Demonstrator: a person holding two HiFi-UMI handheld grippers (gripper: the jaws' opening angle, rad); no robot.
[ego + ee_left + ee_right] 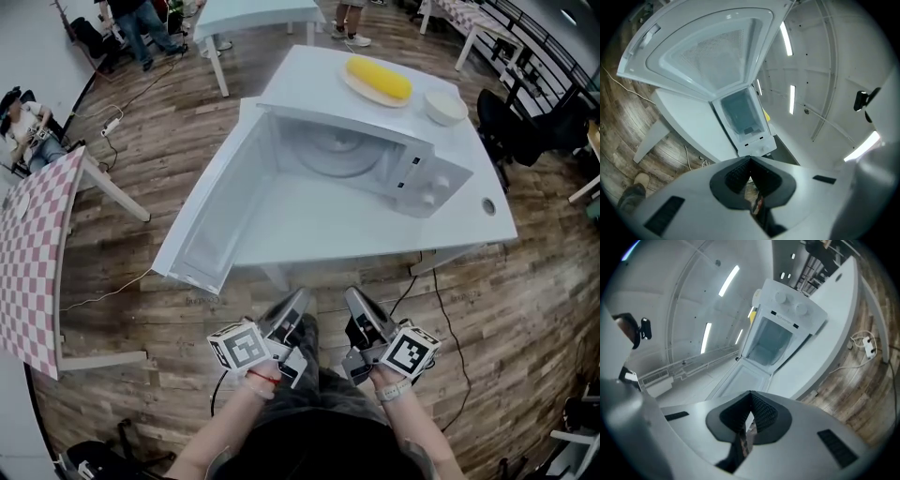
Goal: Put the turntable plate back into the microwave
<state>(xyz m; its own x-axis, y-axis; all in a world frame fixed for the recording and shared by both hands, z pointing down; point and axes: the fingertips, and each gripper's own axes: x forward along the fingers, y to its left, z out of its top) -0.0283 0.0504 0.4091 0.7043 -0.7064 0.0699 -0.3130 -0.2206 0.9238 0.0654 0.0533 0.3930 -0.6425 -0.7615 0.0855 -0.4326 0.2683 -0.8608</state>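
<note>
Apparently the turntable plate (336, 155) already lies inside the microwave (424, 184). The left gripper (298, 300) and right gripper (354, 298) are closed and empty. A careless reach could knock the open door (220, 211), which sticks out near-left.

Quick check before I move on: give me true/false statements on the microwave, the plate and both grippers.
1. The microwave door is open. True.
2. The left gripper holds the turntable plate. False: it is shut and empty; the turntable plate lies inside the microwave.
3. The corn lies on a dish. True.
4. The right gripper is open. False: its fingers are together, holding nothing.
5. The bowl sits inside the microwave. False: it stands on the table, right of the corn.
</note>
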